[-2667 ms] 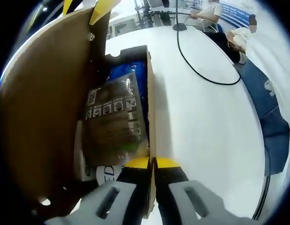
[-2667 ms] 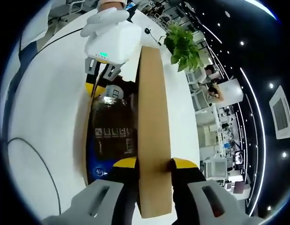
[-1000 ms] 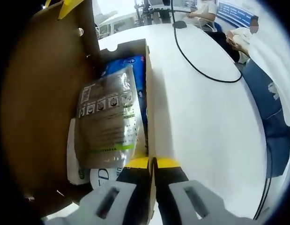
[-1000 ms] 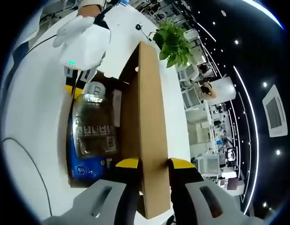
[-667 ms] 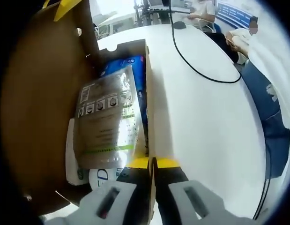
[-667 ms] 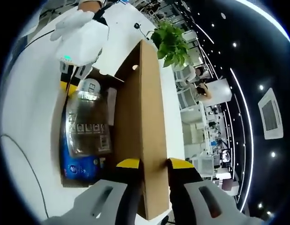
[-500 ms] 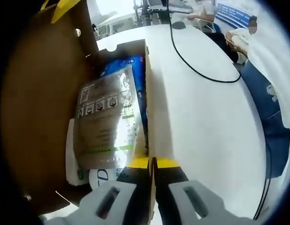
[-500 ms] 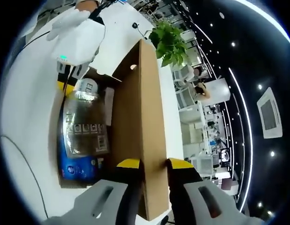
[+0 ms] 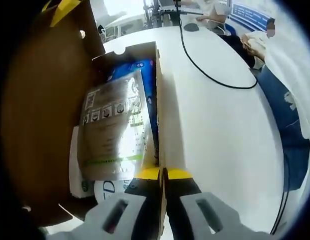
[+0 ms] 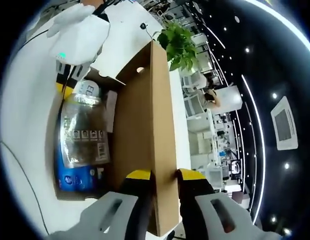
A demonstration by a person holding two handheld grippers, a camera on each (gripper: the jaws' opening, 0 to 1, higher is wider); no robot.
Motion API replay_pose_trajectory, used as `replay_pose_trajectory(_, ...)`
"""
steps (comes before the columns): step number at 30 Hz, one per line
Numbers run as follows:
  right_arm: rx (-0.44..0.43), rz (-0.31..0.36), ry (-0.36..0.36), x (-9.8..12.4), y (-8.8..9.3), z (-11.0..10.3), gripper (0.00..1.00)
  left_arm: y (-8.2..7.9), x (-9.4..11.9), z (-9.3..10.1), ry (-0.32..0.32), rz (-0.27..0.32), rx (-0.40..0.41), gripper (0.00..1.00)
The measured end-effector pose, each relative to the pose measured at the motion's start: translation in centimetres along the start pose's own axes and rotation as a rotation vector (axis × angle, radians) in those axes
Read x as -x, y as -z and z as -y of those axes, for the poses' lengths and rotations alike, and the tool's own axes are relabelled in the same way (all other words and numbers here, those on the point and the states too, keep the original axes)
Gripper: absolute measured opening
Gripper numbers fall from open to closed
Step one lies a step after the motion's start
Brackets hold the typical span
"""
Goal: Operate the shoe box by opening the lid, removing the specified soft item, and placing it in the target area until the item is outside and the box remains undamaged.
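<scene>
My left gripper (image 9: 162, 173) has its jaws clamped on the thin edge of the shoe box (image 9: 158, 100) side wall, which runs straight ahead of the jaws; the white counter (image 9: 220, 130) lies to the right of that wall. My right gripper (image 10: 166, 174) has its jaws pinched shut on the free edge of the lid (image 10: 149, 130), a flat sheet of plain brown corrugated card held up off the box, with the open interior to the left of those jaws. The soft item (image 9: 114, 127), a slack pouch in glossy brownish film with a row of small printed icons, lies inside the box just ahead and to the left of my left jaws, its long axis along the box's length. It rests on a blue packet (image 9: 139, 75) and white paper (image 9: 77, 165), so the crinkly film should give easily and offers no firm edge. In the right gripper view the pouch (image 10: 84, 130) sits left of the raised lid, and the left gripper's body (image 10: 82, 37), held in a white-gloved hand, shows at the box's far end. I judge the left jaws nearer the pouch, but they steady the box; a pick would come in across the wall, gripping one short end of the pouch. Pulling hard while the lid is held could crease the card hinge.
</scene>
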State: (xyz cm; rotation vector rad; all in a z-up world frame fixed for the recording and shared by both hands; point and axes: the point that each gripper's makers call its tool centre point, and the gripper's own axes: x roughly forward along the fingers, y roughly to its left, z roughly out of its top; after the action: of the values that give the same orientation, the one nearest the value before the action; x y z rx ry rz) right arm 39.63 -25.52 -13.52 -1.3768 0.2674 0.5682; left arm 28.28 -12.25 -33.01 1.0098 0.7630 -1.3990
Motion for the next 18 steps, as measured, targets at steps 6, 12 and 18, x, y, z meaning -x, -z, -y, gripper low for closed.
replay_pose_trajectory(6,0.004,-0.004,0.002,-0.6,0.2,0.6,0.16,-0.1,0.0,0.0,0.001,0.000,0.002,0.01)
replay_pose_trajectory(12,0.015,-0.005,-0.004,-1.0,0.2,1.0,0.15,-0.1,0.0,0.0,-0.001,0.007,0.002,0.01)
replay_pose_trajectory(18,0.040,-0.010,-0.001,-1.6,0.4,1.6,0.13,-0.2,-0.1,0.0,-0.001,0.012,0.006,0.01)
